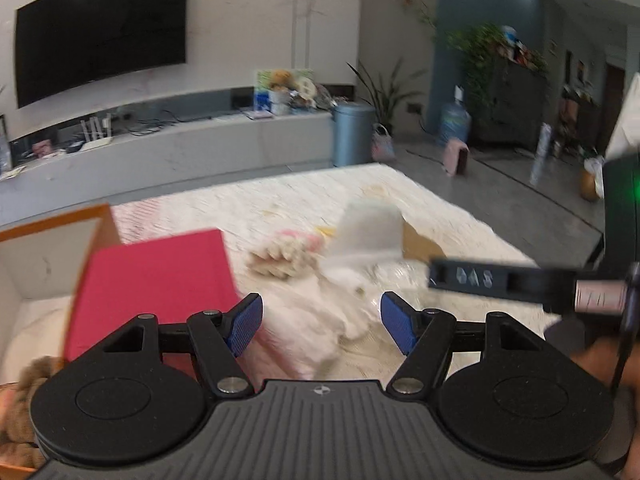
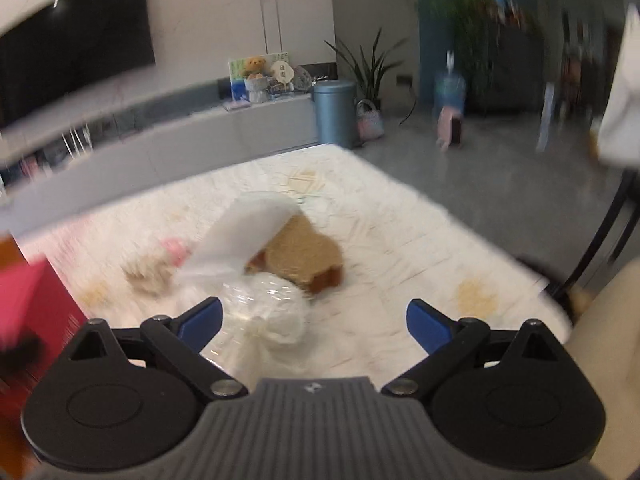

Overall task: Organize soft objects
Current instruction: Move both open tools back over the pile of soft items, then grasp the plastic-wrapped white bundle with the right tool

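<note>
On a white shaggy rug (image 2: 400, 240) lies a blurred pile of soft things. It holds a brown toast-shaped cushion (image 2: 308, 256), a white translucent bag (image 2: 248, 232), a beige and pink plush (image 2: 148, 280) and a clear plastic bag of white stuffing (image 2: 264, 308). My right gripper (image 2: 316, 324) is open just above the clear bag, touching nothing. My left gripper (image 1: 322, 324) is open over a white and pink soft bundle (image 1: 316, 332). Behind it are the beige plush (image 1: 280, 256) and the translucent bag (image 1: 368, 232).
An open box with orange walls (image 1: 52, 224) and a red flap (image 1: 160, 280) stands at the left, with a brown plush (image 1: 20, 404) in it. A black bar of the other tool (image 1: 500, 280) crosses the right. Behind the rug are a TV console (image 1: 200, 140), a blue bin (image 2: 334, 112) and plants.
</note>
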Tool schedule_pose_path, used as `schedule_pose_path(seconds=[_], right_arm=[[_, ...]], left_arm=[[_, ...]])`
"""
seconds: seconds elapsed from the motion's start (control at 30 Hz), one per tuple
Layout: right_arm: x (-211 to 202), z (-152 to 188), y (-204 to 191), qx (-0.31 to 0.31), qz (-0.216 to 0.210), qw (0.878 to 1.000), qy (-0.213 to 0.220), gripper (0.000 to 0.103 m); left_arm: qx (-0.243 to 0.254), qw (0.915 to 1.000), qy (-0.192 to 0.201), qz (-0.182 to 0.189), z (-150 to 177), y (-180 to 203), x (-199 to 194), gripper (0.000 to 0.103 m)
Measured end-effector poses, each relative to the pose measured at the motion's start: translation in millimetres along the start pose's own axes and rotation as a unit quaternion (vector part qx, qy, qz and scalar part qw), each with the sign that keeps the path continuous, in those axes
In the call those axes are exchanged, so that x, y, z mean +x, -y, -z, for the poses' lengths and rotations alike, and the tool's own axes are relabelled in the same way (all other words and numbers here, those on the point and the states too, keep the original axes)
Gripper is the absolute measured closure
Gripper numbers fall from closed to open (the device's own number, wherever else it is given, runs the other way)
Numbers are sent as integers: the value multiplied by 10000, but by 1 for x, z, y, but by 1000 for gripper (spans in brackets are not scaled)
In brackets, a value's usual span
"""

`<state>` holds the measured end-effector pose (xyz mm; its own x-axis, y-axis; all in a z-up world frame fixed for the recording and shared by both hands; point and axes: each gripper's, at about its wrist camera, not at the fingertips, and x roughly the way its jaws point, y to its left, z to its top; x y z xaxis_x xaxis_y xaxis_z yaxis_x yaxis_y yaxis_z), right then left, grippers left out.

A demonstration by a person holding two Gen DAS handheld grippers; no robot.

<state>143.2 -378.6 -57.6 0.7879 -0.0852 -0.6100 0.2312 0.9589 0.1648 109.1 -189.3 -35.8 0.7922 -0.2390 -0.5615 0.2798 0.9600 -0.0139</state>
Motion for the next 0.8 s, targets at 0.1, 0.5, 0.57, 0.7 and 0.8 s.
schedule_pose_path(seconds=[0.1, 0.5, 0.57, 0.7, 0.8], right_arm=[[12, 5, -7, -207, -1, 9997, -148, 6], [50, 18, -20, 159, -492, 9977, -430, 6], [58, 19, -22, 88, -387, 9979, -520, 7], [59, 21, -21, 172, -538, 9968, -570, 31], [61, 23, -21, 113, -683, 9946, -776, 56]], left_arm=[[126, 9997, -175, 86, 8, 6, 14, 23], [388, 9963, -463, 613, 39, 10, 38, 23], [294, 9960, -628, 570, 39, 10, 42, 23], [374, 9951, -651, 646, 40, 9, 41, 23], [307, 9951, -748, 569, 39, 8, 42, 23]])
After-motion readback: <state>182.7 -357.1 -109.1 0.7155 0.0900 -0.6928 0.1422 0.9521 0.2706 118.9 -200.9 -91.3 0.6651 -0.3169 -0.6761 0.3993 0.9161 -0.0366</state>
